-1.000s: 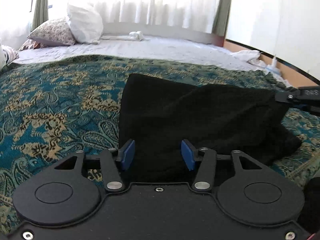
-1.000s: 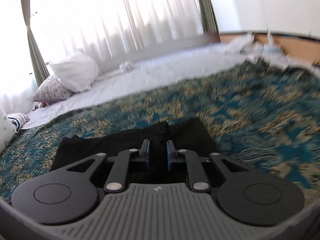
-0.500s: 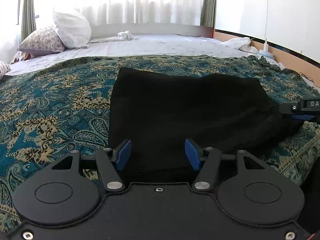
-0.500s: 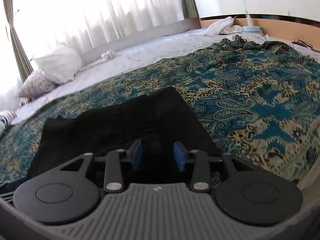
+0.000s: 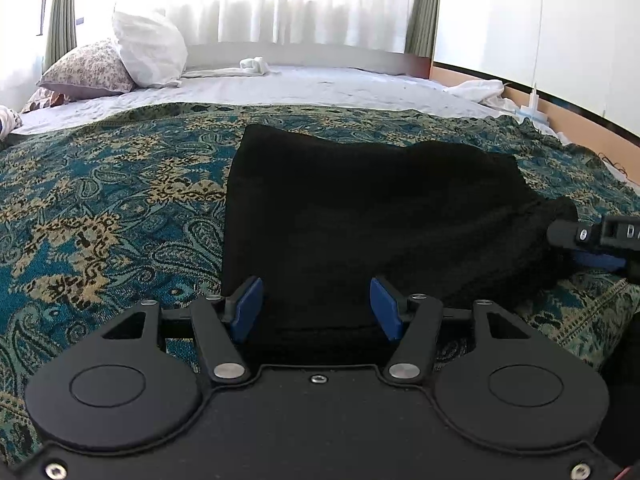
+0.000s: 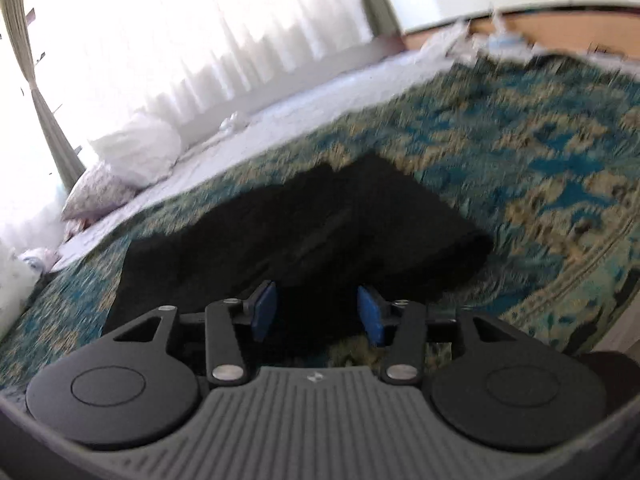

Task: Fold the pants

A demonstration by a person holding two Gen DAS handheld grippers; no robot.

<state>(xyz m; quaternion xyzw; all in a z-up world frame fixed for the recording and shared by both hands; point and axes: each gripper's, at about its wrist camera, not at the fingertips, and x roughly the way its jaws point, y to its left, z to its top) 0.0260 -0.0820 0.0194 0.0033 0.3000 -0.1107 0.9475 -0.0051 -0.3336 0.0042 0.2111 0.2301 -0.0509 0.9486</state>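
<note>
Left wrist view: the black pants (image 5: 360, 216) are lying folded into a wide, roughly rectangular stack on the teal and gold patterned bedspread (image 5: 100, 208), in the middle of the bed. The left gripper (image 5: 316, 310) is being held at the near edge of the stack, its blue-padded fingers (image 5: 248, 308) spread wide apart and clamping nothing; dark cloth is showing in the gap between them. At the far right, the right gripper (image 5: 592, 240) is being seen from the side, just beside the right end of the pants; from this view it cannot be told whether it is touching the fabric. Beyond the bedspread, a white sheet (image 5: 320, 84) is covering the far part of the bed, with a floral pillow (image 5: 88, 68) and a white pillow (image 5: 148, 48) at the far left, under a curtained window (image 5: 280, 0).

Right wrist view (motion-blurred): the right gripper (image 6: 318, 316) is being held at the near edge of the pants (image 6: 300, 236), its fingers (image 6: 370, 314) spread apart and gripping nothing. A patch of bedspread (image 6: 560, 184) is showing near the right finger. The pants are lying ahead and to the left, flat on the bedspread. The pillows are being seen at the far left.
</note>
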